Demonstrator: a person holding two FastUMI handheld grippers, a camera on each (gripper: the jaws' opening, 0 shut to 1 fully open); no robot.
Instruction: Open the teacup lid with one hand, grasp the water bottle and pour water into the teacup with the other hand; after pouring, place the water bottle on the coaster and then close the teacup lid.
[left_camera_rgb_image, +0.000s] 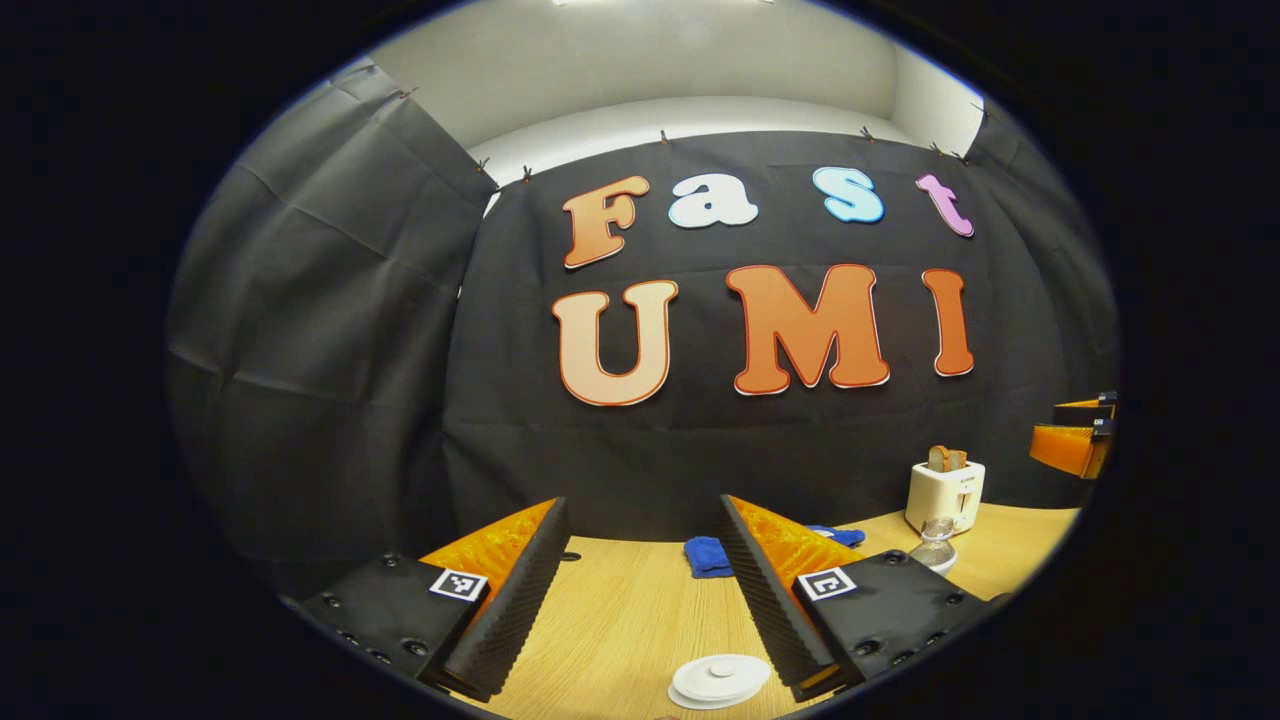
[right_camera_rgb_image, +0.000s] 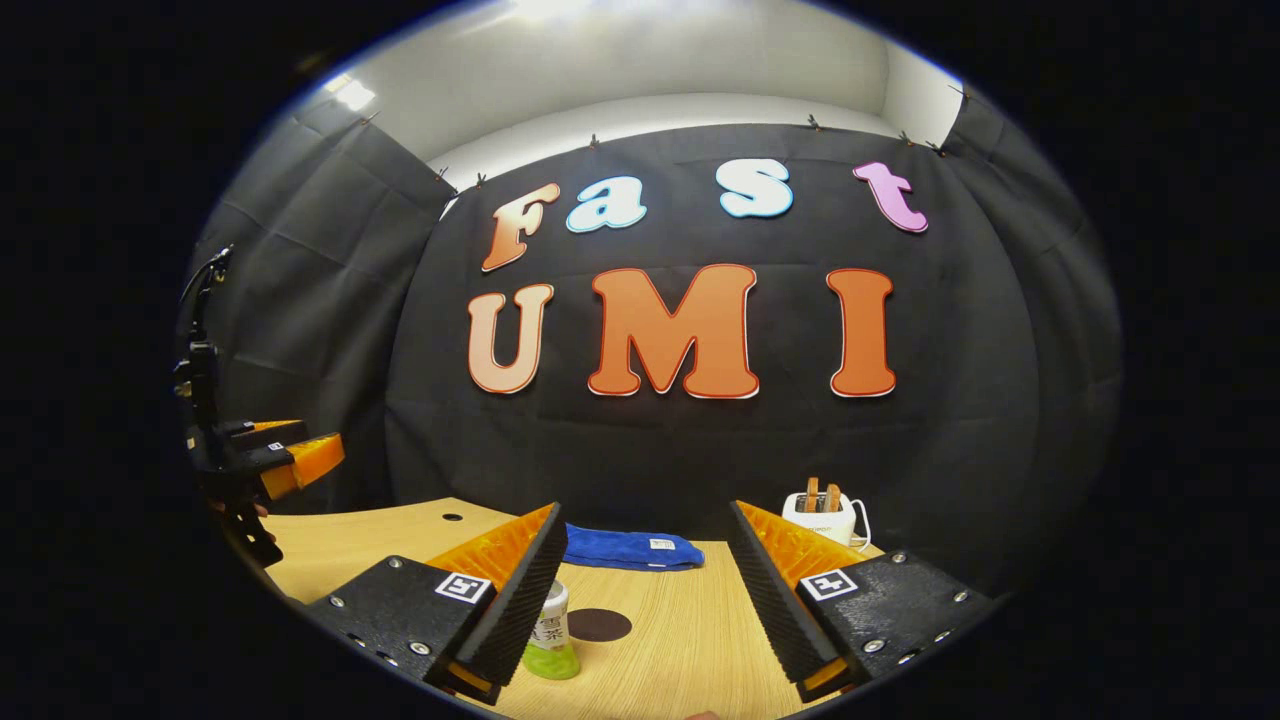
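2 grippers wide open, nothing held

Left gripper (left_camera_rgb_image: 640, 575) hangs above the wooden table (left_camera_rgb_image: 620, 620), the white teacup lid (left_camera_rgb_image: 720, 680) low between its fingers. Right gripper (right_camera_rgb_image: 640, 580) gapes empty; water bottle (right_camera_rgb_image: 550, 635) stands beside the dark coaster (right_camera_rgb_image: 598, 625).

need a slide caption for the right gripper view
Open right gripper hovers over the wooden table, water bottle and dark coaster just ahead, blue cloth and toaster behind.

Both views are evenly lit from overhead; glare from a ceiling light (right_camera_rgb_image: 352, 93) is seen toward 11 o'clock in the right gripper view. Straight lines are bowed at the edges. Focus is sharp and shadows are soft.
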